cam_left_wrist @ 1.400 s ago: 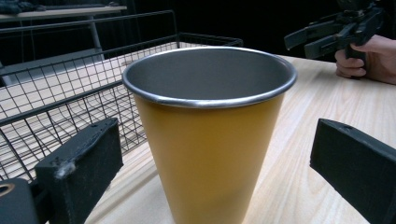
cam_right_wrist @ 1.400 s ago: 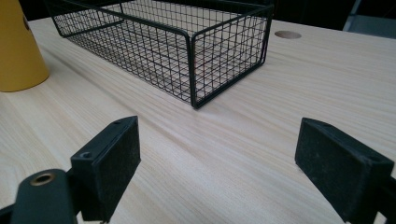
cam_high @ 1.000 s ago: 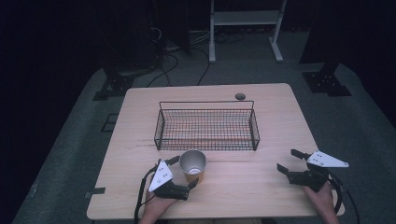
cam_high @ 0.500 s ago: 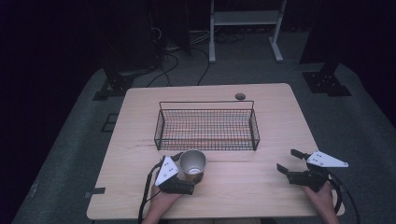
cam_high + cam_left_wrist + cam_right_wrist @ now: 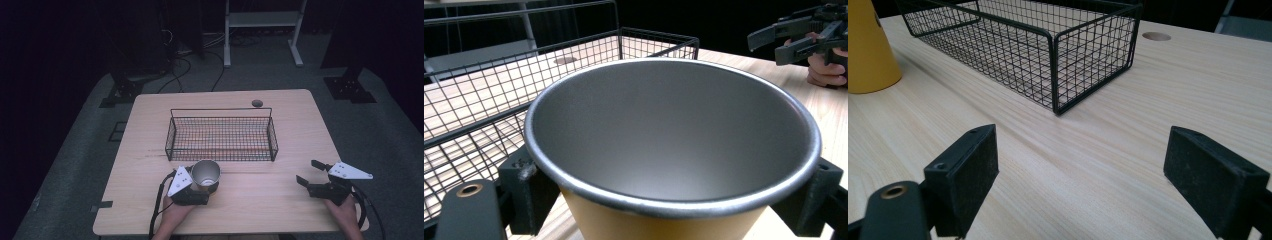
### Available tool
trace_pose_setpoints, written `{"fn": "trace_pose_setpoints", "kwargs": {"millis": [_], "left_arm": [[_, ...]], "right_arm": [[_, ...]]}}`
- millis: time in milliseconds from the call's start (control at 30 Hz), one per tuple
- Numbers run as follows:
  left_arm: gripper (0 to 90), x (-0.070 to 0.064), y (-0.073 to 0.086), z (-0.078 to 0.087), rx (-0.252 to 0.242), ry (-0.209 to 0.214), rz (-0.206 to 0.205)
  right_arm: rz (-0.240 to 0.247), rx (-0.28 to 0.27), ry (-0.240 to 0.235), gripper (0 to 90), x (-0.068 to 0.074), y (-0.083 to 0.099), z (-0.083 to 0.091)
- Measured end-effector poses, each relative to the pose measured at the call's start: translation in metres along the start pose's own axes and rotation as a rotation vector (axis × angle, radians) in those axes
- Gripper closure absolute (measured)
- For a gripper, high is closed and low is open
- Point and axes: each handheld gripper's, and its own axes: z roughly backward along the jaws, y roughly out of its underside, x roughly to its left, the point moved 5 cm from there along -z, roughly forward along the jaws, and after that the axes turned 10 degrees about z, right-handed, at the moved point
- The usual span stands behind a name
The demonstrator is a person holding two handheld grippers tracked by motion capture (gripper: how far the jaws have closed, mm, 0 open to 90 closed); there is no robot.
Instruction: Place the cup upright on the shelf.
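A yellow cup (image 5: 206, 172) with a grey metal inside stands upright on the wooden table (image 5: 270, 205), just in front of the wire basket (image 5: 222, 135). My left gripper (image 5: 205, 189) is shut on the cup, one black jaw against each side just under the rim. The cup's mouth (image 5: 674, 135) looms close in the left gripper view. At the table's right front, my right gripper (image 5: 307, 171) is open with nothing between its jaws. In its own view, bare wood lies between them (image 5: 1098, 175). The cup (image 5: 868, 50) sits at that view's far left.
The black wire basket (image 5: 1048, 50) is empty and lies across the table's middle. A round cable hole (image 5: 257, 103) sits behind it near the far edge. Dark floor, cables and a white frame lie beyond the table. The right gripper (image 5: 789, 35) shows far off in the left gripper view.
My left gripper has slid forward and a little right, up to the cup, so that its jaws now flank it. The cup and the right gripper have stayed in place.
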Motion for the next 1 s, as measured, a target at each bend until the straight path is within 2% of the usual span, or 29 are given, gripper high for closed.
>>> {"fn": "trace_pose_setpoints", "kwargs": {"millis": [133,233,367,467,567,667,800,1000], "left_arm": [[13.5,0.001,-0.007,0.003,-0.015,0.001,-0.004],[13.5,0.002,-0.012,0.005,-0.032,0.008,0.015],[13.5,0.006,-0.029,0.007,-0.059,0.008,0.012],[13.5,0.010,-0.038,0.009,-0.089,0.006,0.028],[13.5,0.012,-0.042,0.009,-0.092,0.004,0.030],[13.5,0.015,-0.050,0.008,-0.103,-0.010,0.009],[13.6,0.018,-0.057,0.007,-0.110,-0.011,0.019],[13.6,0.021,-0.068,0.004,-0.114,-0.011,0.006]], "right_arm": [[-0.001,-0.002,0.000,13.2,0.000,0.000,0.000],[0.005,0.000,0.000,13.2,0.000,0.000,0.000],[-0.001,0.000,0.001,13.2,0.000,0.000,0.000],[0.007,0.002,0.000,13.2,0.001,0.000,0.000],[0.004,0.002,0.002,13.2,0.000,0.000,0.000],[0.007,0.002,0.001,13.2,0.001,0.000,0.000],[0.004,0.002,0.004,13.2,0.000,0.000,0.000],[0.005,0.003,0.005,13.2,0.000,0.000,0.000]]}}
